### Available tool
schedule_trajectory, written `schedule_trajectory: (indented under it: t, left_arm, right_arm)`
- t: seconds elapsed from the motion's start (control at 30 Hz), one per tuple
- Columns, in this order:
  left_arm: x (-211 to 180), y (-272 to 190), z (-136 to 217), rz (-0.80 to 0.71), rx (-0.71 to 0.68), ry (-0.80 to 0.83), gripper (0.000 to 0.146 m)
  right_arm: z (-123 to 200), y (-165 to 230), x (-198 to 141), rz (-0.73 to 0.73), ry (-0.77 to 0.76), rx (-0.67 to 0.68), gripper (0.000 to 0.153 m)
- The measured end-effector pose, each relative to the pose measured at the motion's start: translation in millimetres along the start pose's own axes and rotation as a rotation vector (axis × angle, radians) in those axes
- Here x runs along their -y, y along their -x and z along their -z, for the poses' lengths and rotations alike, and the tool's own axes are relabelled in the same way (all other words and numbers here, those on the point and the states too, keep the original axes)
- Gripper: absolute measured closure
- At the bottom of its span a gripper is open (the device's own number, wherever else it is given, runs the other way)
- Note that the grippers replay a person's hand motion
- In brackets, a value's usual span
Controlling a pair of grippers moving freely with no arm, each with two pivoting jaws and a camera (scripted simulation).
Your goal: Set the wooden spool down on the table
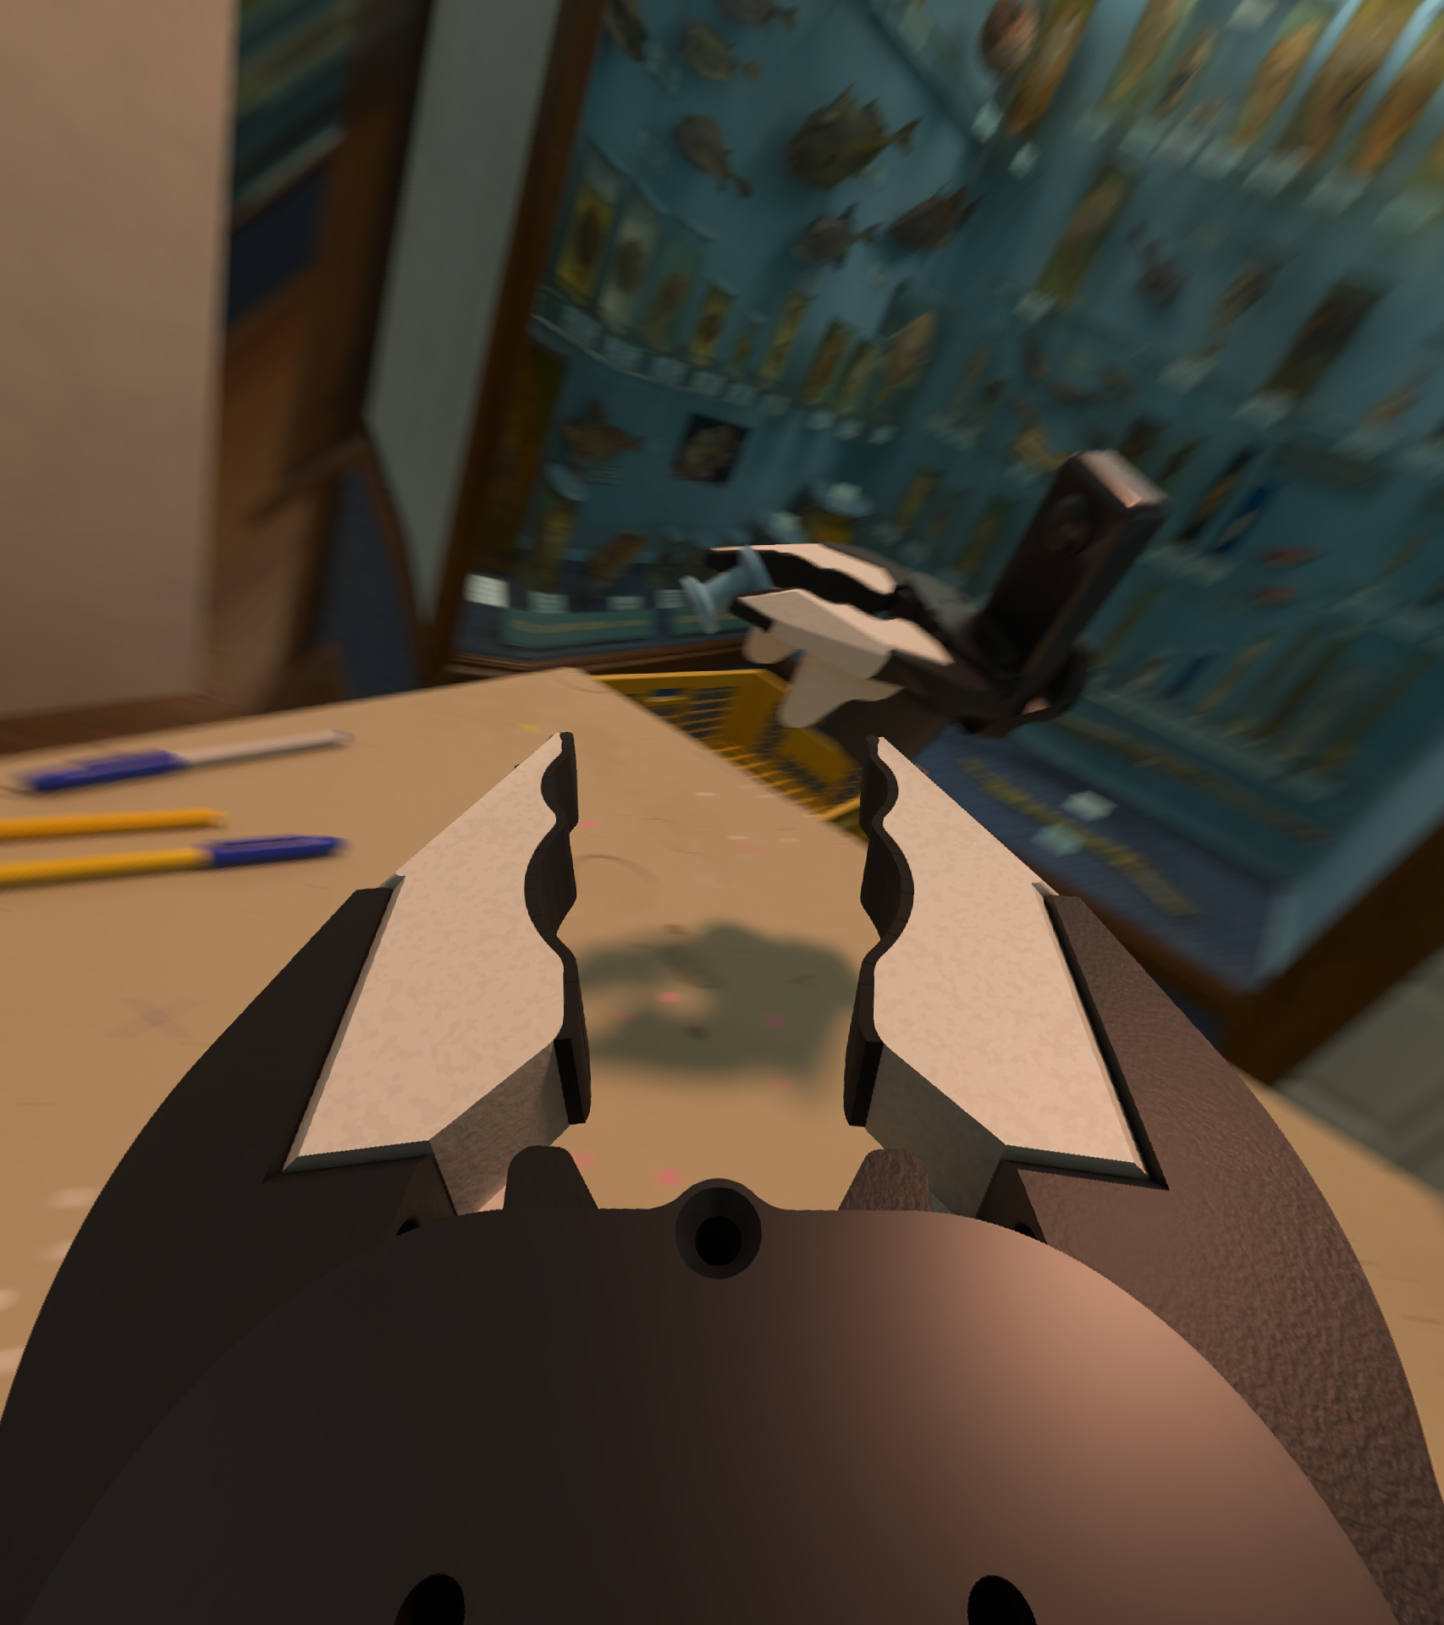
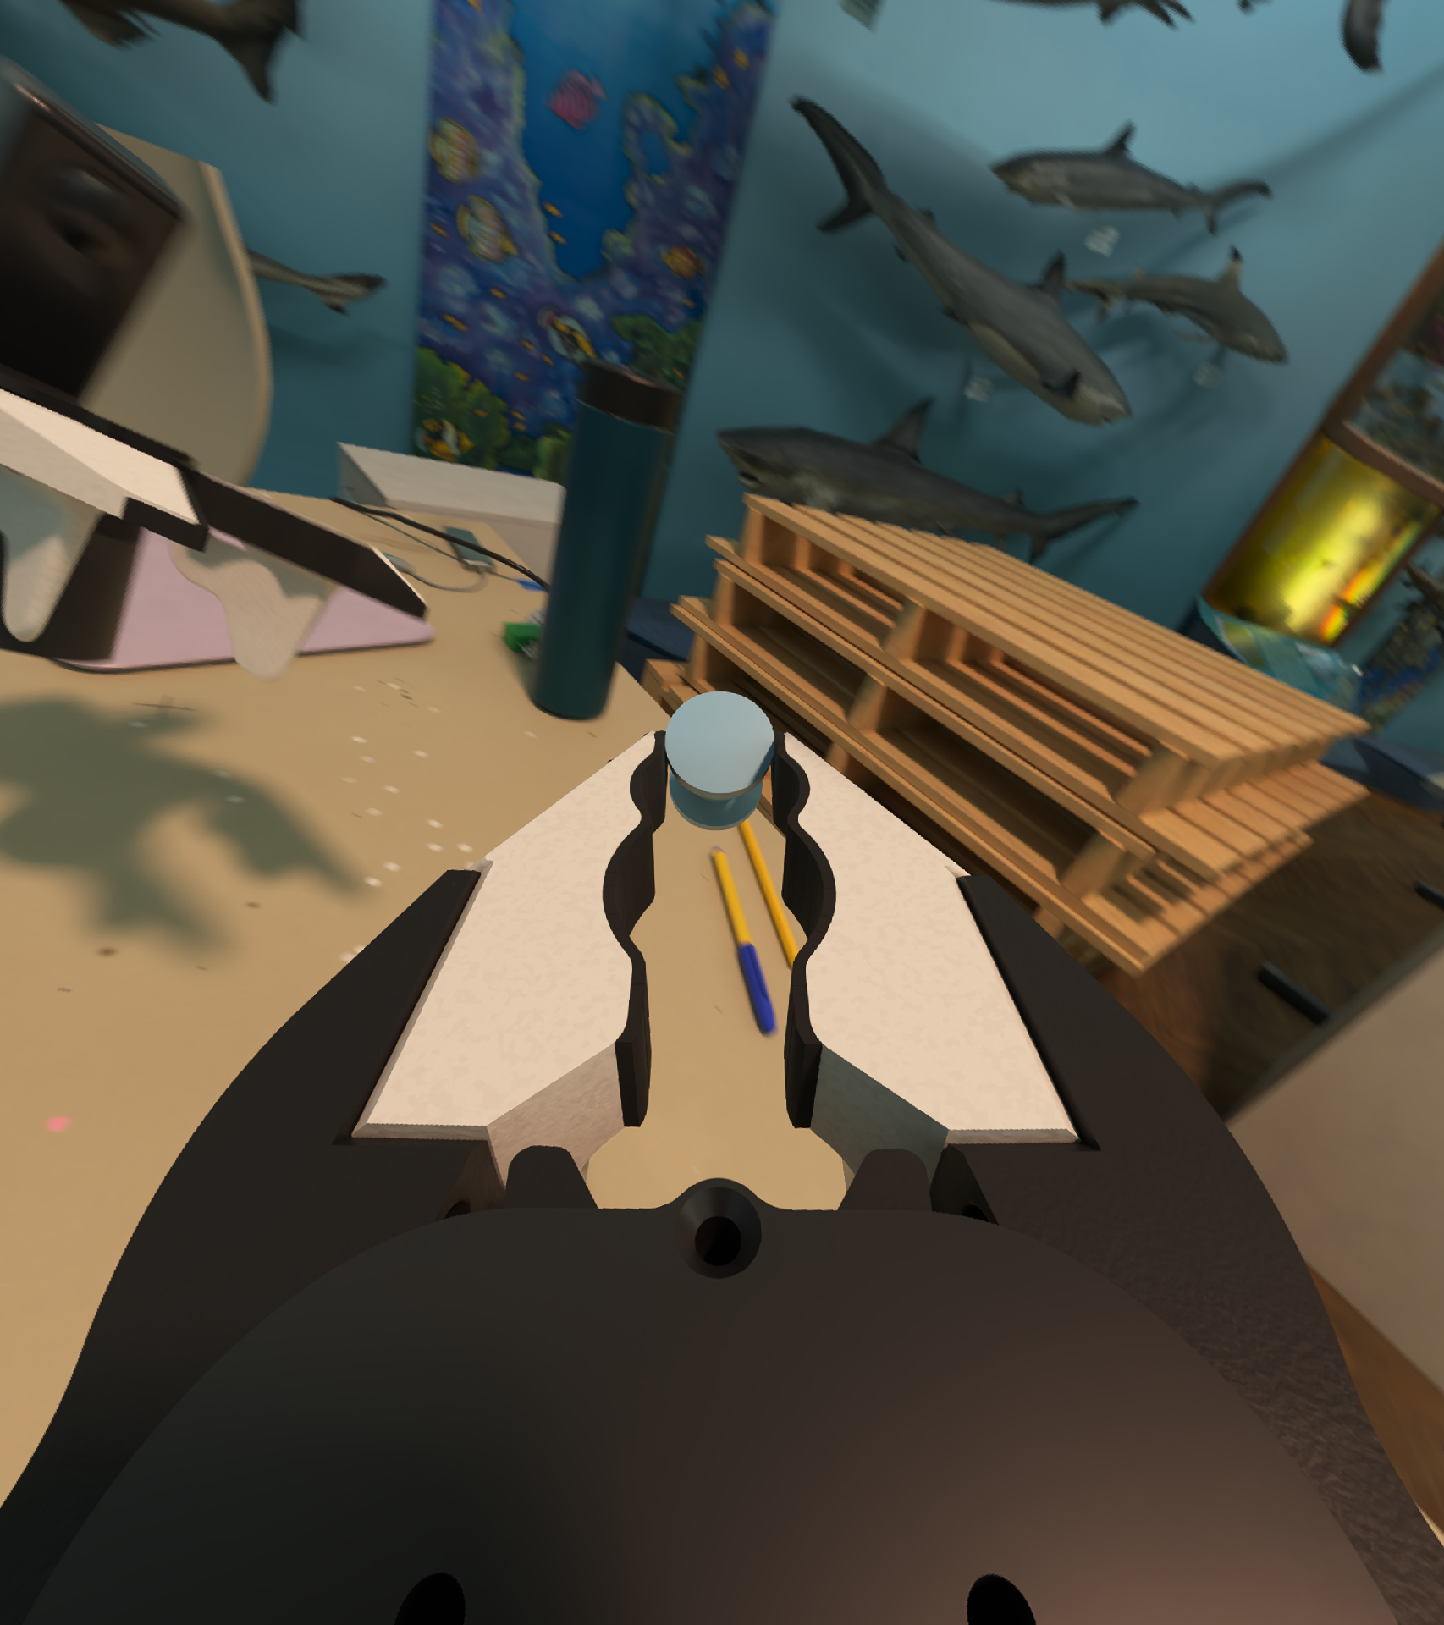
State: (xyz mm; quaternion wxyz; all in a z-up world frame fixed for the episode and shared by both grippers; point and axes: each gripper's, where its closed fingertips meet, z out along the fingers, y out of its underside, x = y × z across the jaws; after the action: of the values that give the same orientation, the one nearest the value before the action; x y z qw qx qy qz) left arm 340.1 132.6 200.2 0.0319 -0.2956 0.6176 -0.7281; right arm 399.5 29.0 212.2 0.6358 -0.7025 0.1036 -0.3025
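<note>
While I held both tools above the tan table (image 2: 173, 1011), the stacked wooden pallets (image 2: 1009, 651) stood beyond its far edge and a dark teal flask (image 2: 604, 545) rose upright near that edge. My left gripper (image 1: 718, 747) hung released over the tabletop, its fingers spread wide with nothing between them, its shadow lying on the surface below. My right gripper (image 2: 718, 747) was clenched on the wooden spool (image 2: 718, 756), gripping it at the very tips of its fingers, one pale round end facing me, the spool clear of the table and up in the air. Farther off in the left wrist view, the spool stuck out sideways from those fingertips. Below the spool lay a yellow pen with a blue cap (image 2: 743, 941), and just beside it a yellow pencil (image 2: 767, 888). A third, white pen with a blue cap (image 1: 182, 761) lay apart from them.
</note>
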Motion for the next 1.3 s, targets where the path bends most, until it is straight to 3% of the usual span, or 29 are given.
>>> schedule_trajectory:
  t: [0.17,0.43,0.67,0.8,1.03,1.3]
  left_arm:
    - [12.3,46.2,-2.5,-0.242,0.17,-0.012,0.081]
    - [16.1,94.2,8.3,-0.198,0.141,-0.125,0.083]
    - [-2.3,121.2,16.6,-0.135,0.192,-0.081,0.083]
    - [-10.0,129.9,14.7,-0.182,0.247,-0.033,0.083]
    - [-18.0,143.2,13.5,-0.274,0.351,0.016,0.08]
    - [-14.5,145.9,16.8,-0.207,0.34,-0.022,0.08]
  right_arm:
    - [9.3,-38.9,-41.0,-0.089,0.076,-0.102,0.129]
    - [15.2,-60.9,-84.4,-0.248,0.161,-0.167,0.129]
    - [-2.5,-48.9,-138.4,-0.271,0.356,-0.088,0.129]
    - [-3.4,-42.3,-160.6,-0.296,0.429,-0.022,0.129]
    - [-8.1,-23.6,-177.7,-0.36,0.488,0.092,0.129]
    - [-9.8,-12.6,-188.1,-0.281,0.571,0.113,0.129]
